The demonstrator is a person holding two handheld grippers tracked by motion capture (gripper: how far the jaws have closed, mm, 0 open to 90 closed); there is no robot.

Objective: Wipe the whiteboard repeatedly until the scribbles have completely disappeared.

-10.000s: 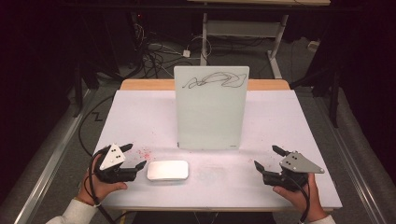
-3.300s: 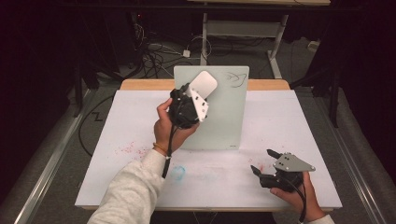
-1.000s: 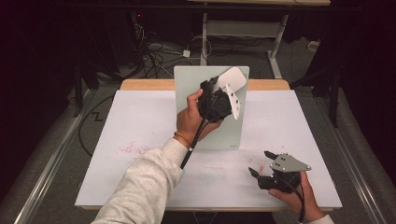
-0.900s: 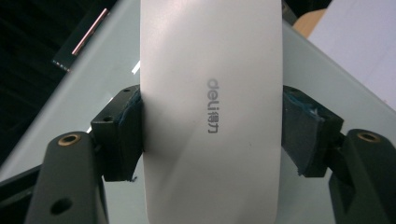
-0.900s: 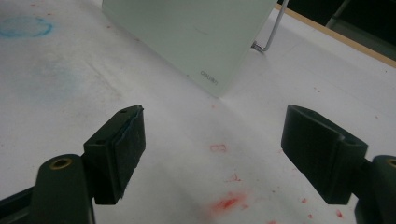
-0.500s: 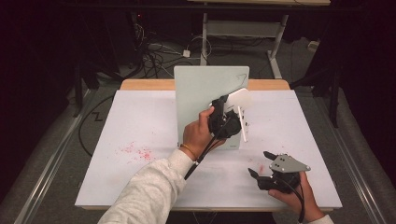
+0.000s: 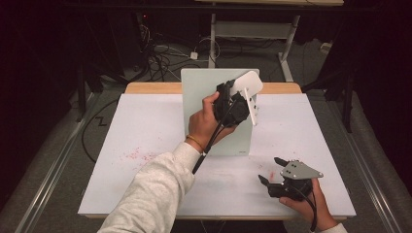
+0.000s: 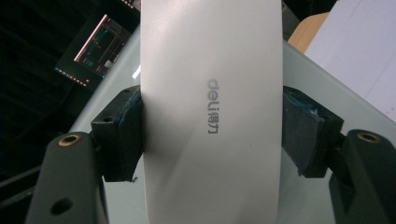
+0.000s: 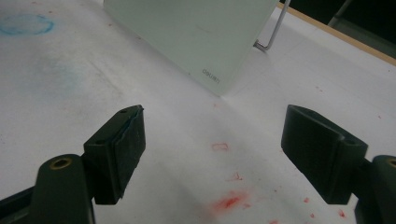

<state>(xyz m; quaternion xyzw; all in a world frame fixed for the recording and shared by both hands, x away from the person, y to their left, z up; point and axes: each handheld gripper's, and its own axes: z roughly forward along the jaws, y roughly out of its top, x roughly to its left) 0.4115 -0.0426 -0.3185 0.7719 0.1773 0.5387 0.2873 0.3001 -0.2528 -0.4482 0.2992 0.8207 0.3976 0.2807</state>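
Left tool [image 7: 241,93] presses eraser [image 7: 247,81] on upright board [image 7: 204,90]

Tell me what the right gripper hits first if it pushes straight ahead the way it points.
Probably the lower corner of the upright glass board; the open right gripper points across the stained white table toward it, though depth is unclear.

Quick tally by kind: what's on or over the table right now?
Board: 1
Eraser: 1
Grippers: 2, left and right
Total: 4
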